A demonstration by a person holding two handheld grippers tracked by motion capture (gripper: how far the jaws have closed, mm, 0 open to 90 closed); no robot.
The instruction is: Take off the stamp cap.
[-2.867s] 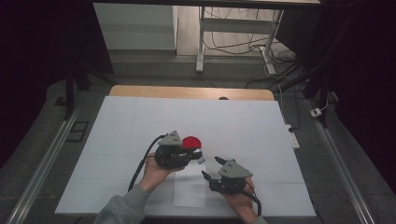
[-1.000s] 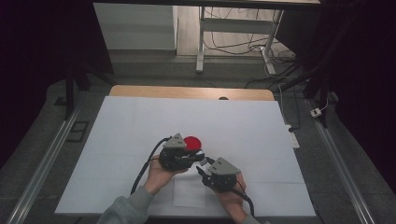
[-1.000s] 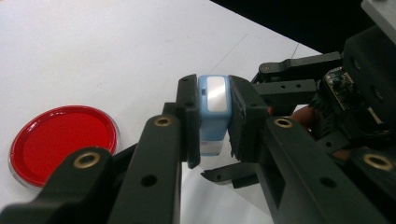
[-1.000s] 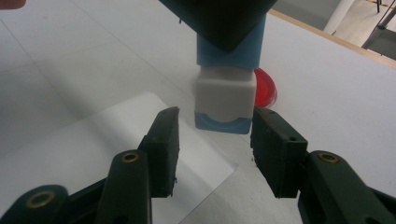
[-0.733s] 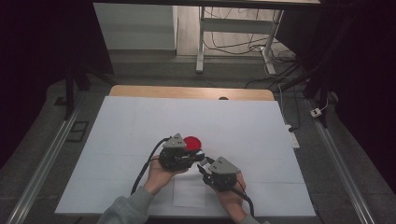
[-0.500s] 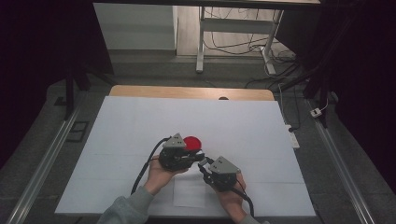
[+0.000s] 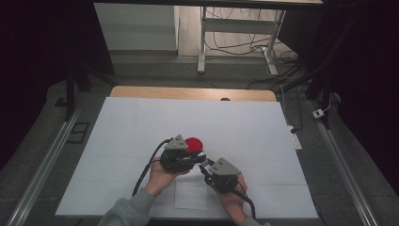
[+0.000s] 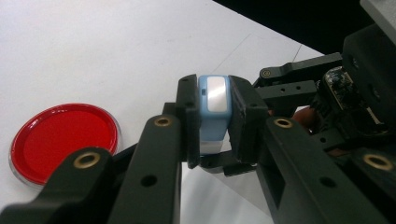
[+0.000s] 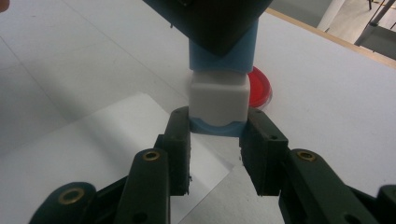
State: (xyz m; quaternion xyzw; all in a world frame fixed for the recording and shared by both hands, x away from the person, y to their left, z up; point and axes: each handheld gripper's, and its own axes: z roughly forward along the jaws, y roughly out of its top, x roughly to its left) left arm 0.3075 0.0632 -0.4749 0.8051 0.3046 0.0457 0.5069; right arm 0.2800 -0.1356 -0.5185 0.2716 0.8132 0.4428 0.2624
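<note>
Two grippers meet on one small thing above the white table [image 7: 141, 122]. At your left, the red dish [image 8: 63, 140] lies flat, just beside the work. Your left gripper [image 8: 212, 121] pinches the light blue block [image 8: 214, 109] between its pads. Your right gripper [image 9: 215, 140] brackets its white cap [image 9: 218, 103], jaws near the lower blue edge; whether they grip is unclear. Pull askew and the cap could jam or the block slip. Their joint is hidden.
</note>
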